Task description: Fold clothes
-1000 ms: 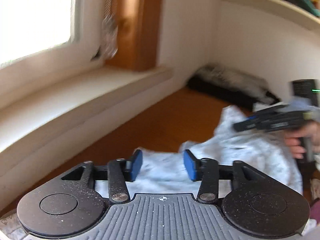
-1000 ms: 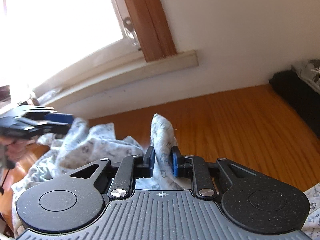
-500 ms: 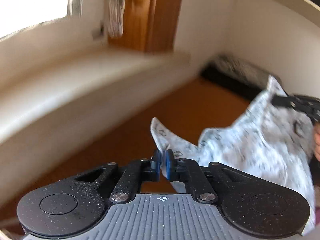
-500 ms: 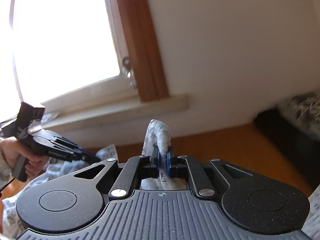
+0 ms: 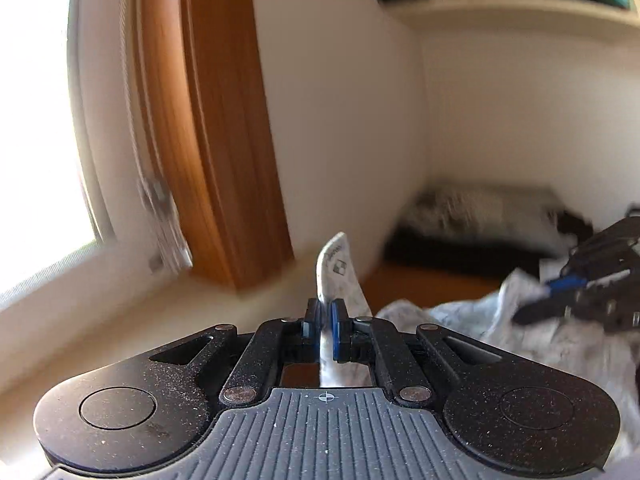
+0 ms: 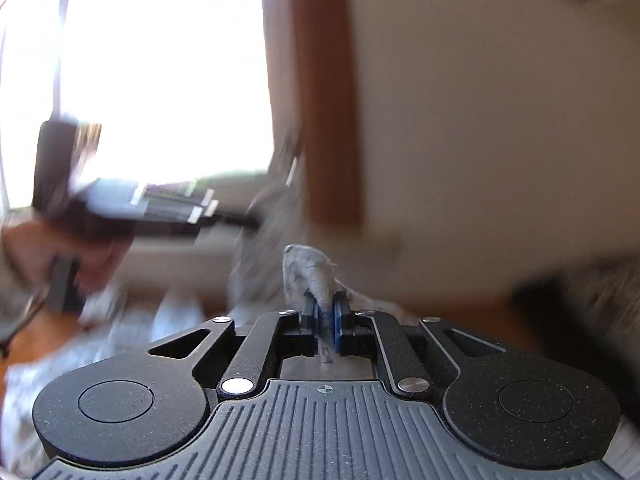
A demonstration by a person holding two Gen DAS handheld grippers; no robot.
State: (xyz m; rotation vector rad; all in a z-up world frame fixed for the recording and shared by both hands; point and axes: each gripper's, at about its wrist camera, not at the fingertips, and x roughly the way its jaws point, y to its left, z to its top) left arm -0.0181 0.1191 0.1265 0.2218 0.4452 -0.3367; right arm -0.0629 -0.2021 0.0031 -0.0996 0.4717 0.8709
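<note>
A white garment with small grey print [image 5: 532,332] hangs between both grippers, lifted off the wooden table [image 5: 424,286]. My left gripper [image 5: 325,322] is shut on one corner of it, and a flap of cloth sticks up above the blue pads. In the right wrist view my right gripper [image 6: 325,322] is shut on another bunched corner of the garment [image 6: 308,276]. The right gripper [image 5: 576,292] shows at the right edge of the left wrist view. The left gripper [image 6: 160,212], held by a hand [image 6: 60,256], appears blurred at the left of the right wrist view.
A bright window [image 5: 36,152] with a wooden frame [image 5: 216,152] and a pale sill [image 5: 132,304] stands ahead on the left. A dark folded pile [image 5: 472,240] lies in the table's far corner. A shelf with books [image 5: 516,8] runs along the wall above.
The left gripper went from open above the cloth to shut on a corner. Both grippers have risen, lifting the garment off the table; the views now point higher at the wall and window.
</note>
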